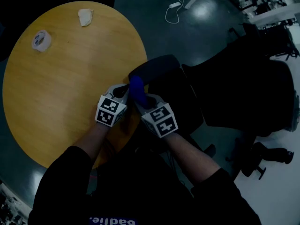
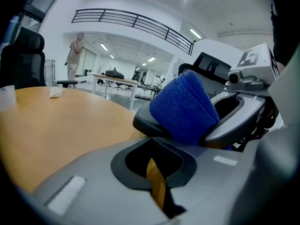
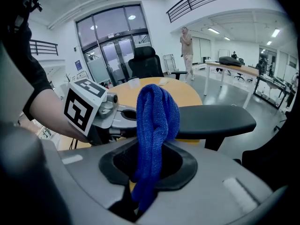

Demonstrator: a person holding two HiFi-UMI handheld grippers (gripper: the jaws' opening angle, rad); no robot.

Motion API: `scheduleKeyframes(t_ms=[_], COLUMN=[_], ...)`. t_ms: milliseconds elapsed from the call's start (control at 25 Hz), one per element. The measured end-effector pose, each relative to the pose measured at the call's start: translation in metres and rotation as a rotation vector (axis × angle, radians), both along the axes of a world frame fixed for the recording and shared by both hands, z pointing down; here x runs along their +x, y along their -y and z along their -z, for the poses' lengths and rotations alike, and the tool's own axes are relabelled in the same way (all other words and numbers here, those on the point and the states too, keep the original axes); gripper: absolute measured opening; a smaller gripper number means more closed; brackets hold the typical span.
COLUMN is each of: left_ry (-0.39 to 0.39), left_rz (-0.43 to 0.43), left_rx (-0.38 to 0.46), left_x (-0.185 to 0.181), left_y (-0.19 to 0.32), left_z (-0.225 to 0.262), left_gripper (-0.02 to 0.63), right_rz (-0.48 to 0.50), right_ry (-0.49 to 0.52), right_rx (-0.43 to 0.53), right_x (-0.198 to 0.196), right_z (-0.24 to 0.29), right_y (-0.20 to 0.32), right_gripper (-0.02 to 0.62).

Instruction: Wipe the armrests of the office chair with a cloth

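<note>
The blue terry cloth is what I look at first. It is pinched between the jaws of my right hand-held gripper, and its free part stands up in a folded bundle. In the left gripper view the bundle lies against the near end of the black padded armrest of the office chair. This armrest reaches to the far right, away from both tools.

My left hand-held gripper is just to the left of the cloth. Its jaws are drawn together at the tips and hold nothing; I see only a thin slit with yellow wood behind it.

Under and to the left of the left tool is the round yellow wooden tabletop. On its far left part stand a white roll of tape and a small crumpled pale wad, well apart from the cloth. A white cable lies on the dark floor beyond.
</note>
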State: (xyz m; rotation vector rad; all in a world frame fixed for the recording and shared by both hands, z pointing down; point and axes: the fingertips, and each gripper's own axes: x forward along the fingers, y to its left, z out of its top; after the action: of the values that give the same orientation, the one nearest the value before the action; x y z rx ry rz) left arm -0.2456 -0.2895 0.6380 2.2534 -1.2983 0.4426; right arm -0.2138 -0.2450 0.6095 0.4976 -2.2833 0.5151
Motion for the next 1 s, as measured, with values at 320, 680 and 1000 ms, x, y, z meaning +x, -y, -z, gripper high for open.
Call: scheduleKeyframes(t_ms=[320, 680, 1000], left_ry=[-0.02, -0.016, -0.02], left_rz=[0.013, 0.022, 0.024], left_rx=[-0.003, 0.025, 0.058], left_x=[-0.007, -0.006, 0.01], left_y=[-0.001, -0.003, -0.01], left_z=[0.0, 0.011, 0.046], left_gripper=[0.014, 0.014, 0.014], right_rz=[0.035, 0.038, 0.035], right_ry=[0.042, 0.096, 0.143], right_rx=[-0.026, -0.001, 0.029], right_x=[-0.014, -0.004, 0.014], right_z=[0.008, 0.024, 0.05], right_y=[-0.012, -0.016, -0.022], right_gripper=[0.089, 0.089, 0.089])
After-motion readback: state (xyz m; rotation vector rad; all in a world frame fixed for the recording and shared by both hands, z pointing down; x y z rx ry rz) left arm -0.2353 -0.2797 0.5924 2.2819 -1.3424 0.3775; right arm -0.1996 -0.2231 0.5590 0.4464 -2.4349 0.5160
